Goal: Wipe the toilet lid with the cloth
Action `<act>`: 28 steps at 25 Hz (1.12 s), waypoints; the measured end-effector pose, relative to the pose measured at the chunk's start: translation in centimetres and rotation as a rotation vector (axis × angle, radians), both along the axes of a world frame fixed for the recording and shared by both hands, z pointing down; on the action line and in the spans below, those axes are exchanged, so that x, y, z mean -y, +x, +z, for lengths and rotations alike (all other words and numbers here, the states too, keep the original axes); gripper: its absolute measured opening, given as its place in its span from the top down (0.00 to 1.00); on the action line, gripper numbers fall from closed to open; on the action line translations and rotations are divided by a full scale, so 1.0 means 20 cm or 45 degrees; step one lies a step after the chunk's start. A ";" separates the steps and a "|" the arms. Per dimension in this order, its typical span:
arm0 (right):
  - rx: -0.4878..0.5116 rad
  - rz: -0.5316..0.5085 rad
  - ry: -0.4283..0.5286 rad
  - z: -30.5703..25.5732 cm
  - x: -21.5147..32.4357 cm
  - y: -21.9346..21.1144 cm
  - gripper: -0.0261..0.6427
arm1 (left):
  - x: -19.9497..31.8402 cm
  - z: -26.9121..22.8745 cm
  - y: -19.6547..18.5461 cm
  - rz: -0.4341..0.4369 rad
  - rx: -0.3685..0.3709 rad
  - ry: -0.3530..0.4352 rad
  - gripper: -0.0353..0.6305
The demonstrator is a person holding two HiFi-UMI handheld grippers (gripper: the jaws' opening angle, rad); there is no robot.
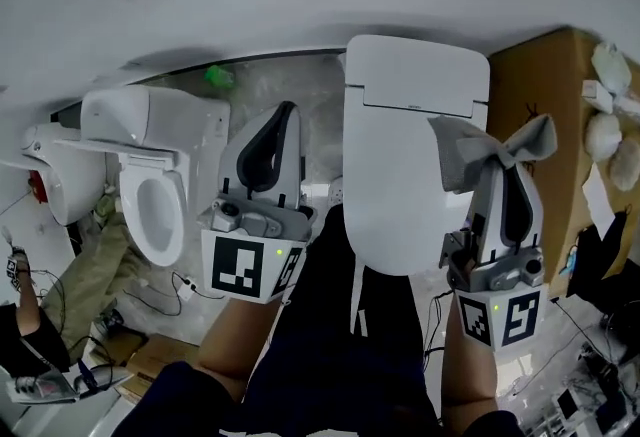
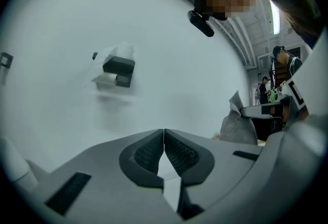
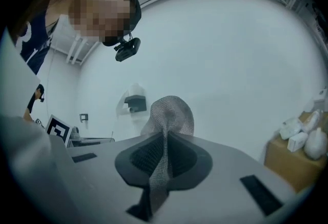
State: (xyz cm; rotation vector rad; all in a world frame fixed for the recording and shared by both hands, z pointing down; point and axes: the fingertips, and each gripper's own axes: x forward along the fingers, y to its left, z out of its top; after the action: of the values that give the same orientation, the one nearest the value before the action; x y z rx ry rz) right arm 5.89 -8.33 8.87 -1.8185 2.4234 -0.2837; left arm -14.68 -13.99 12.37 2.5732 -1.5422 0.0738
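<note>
Cloth in right gripper; only head view shows toilet lid.

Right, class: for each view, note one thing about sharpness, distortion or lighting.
Head view: evenly lit, no glare on the toilet lid, blurred upper edge. Left gripper view: fisheye with dark corners, wall fixture soft. Right gripper view: same vignette, cloth weave sharp in the right tool.
</note>
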 end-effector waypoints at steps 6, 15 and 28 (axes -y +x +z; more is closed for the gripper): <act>0.014 -0.069 -0.119 0.69 0.20 -0.17 0.90 | 0.09 0.52 -0.06 -0.011 0.009 -0.074 0.91; -0.006 -0.161 -0.327 1.54 0.39 -0.39 0.90 | 0.14 1.03 -0.18 -0.061 0.025 -0.149 0.91; -0.377 -0.384 -0.751 2.30 0.45 -0.65 0.90 | 0.13 1.27 -0.20 -0.049 0.054 -0.230 0.91</act>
State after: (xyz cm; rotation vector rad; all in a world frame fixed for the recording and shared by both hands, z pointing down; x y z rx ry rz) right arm -7.19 -17.32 54.96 -1.7717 3.0711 -0.8983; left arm -18.72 -16.59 37.68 2.4160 -1.5224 0.2529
